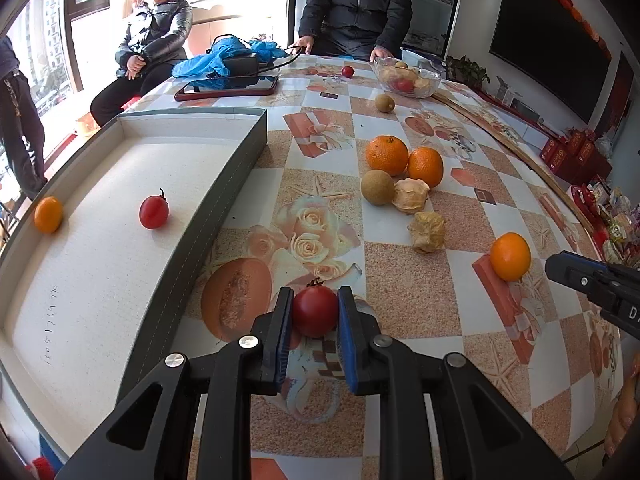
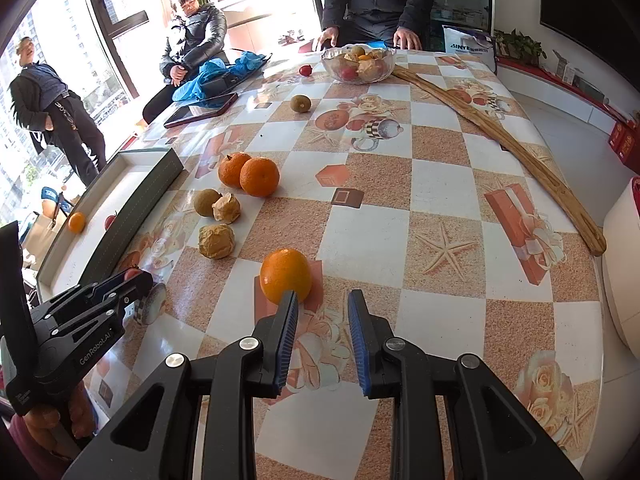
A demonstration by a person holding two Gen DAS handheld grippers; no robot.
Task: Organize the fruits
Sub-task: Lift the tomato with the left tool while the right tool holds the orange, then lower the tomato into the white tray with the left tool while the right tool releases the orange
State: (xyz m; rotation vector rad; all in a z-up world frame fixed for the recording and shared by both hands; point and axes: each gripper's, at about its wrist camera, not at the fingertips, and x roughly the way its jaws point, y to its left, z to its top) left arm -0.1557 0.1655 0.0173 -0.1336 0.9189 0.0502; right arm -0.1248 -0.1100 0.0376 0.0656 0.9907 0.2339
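While my left gripper clamps its jaws on the red tomato beside the tray, where sorted fruit collects, my right gripper has narrow jaws holding nothing, the orange sitting on the tabletop just ahead.
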